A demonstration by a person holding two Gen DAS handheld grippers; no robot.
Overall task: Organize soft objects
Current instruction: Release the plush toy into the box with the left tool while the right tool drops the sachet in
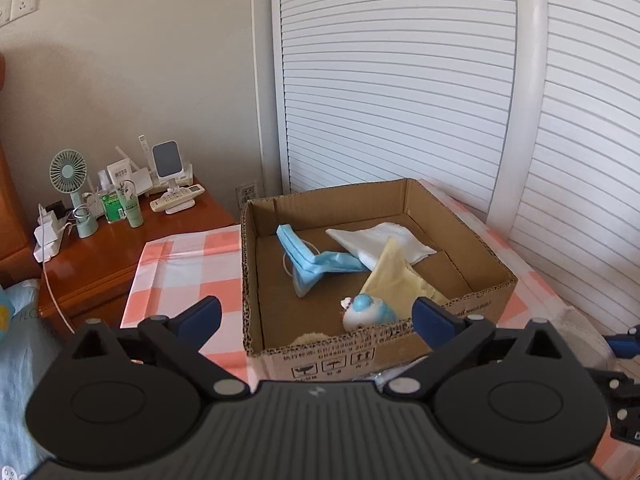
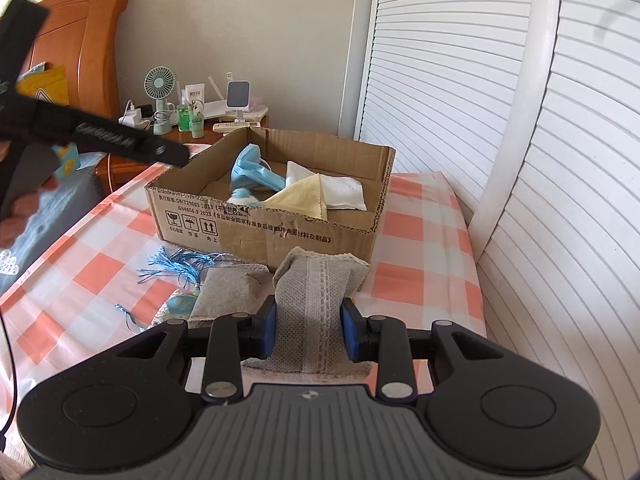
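Grey pouch: clamped in right gripper, just in front of cardboard box, likely bound for it. Inside box: blue mask, white sachet, yellow cloth. Left gripper: spread wide, empty, at box's near wall.

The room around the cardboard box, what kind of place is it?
Most likely a bedroom at home: a wooden headboard stands beside a nightstand cluttered with a small fan and a remote, with white louvered doors behind.
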